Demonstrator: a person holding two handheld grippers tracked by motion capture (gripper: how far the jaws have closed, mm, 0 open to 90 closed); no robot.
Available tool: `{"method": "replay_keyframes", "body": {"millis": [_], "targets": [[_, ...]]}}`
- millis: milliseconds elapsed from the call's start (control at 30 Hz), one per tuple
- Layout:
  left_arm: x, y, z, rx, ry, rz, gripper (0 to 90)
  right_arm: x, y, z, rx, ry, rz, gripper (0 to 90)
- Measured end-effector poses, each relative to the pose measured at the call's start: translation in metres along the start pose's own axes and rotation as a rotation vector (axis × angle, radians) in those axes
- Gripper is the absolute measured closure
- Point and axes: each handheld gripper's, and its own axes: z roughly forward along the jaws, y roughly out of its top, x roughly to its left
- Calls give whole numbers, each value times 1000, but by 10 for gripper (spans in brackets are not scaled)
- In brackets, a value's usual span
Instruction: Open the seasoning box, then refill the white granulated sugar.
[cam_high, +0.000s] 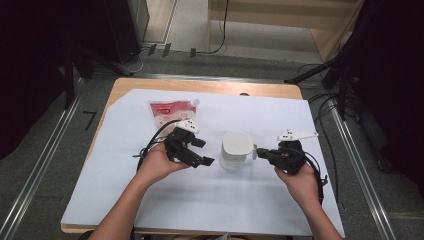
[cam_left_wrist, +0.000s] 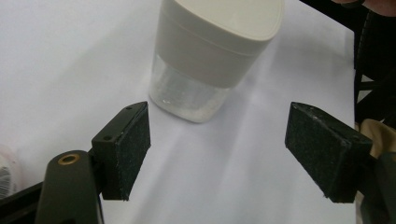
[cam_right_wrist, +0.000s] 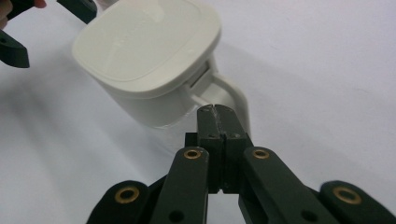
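Left gripper (cam_left_wrist: 217, 154) jaws stand open before the lidded jug (cam_high: 236, 150); right gripper (cam_right_wrist: 218, 112) is closed, apparently against its handle (cam_right_wrist: 233, 100).

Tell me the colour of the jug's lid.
Off-white lid on a clear-bodied jug; clearest in the right gripper view.
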Motion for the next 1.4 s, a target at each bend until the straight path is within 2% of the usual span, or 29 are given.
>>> {"method": "replay_keyframes", "body": {"millis": [200, 267, 433, 667, 800, 900, 967, 1067, 1133, 1200, 1400], "targets": [[0, 7, 2, 7, -17, 26, 235, -6, 3, 3, 9, -3, 16, 900], [-1, 10, 4, 32, -16, 44, 231, -7, 4, 5, 8, -9, 7, 900], [1, 13, 8, 31, -38, 42, 225, -9, 7, 7, 12, -13, 11, 900], [2, 25, 13, 36, -46, 67, 225, -11, 8, 11, 21, -17, 6, 900], [3, 32, 21, 59, -42, 87, 202, -13, 9, 12, 15, -9, 14, 900], [5, 37, 27, 55, -35, 93, 168, -15, 10, 12, 16, -6, 15, 900], [7, 39, 31, 60, -62, 87, 163, -14, 10, 12, 17, -9, 5, 900], [7, 42, 36, 70, -63, 88, 165, -15, 10, 12, 16, -10, 2, 900], [7, 43, 40, 77, -40, 99, 150, -14, 10, 12, 16, -12, -1, 900], [6, 43, 43, 80, -37, 100, 129, -14, 10, 12, 17, -13, -2, 900], [10, 43, 53, 89, -70, 92, 129, -13, 10, 12, 13, -18, -3, 900]]}}
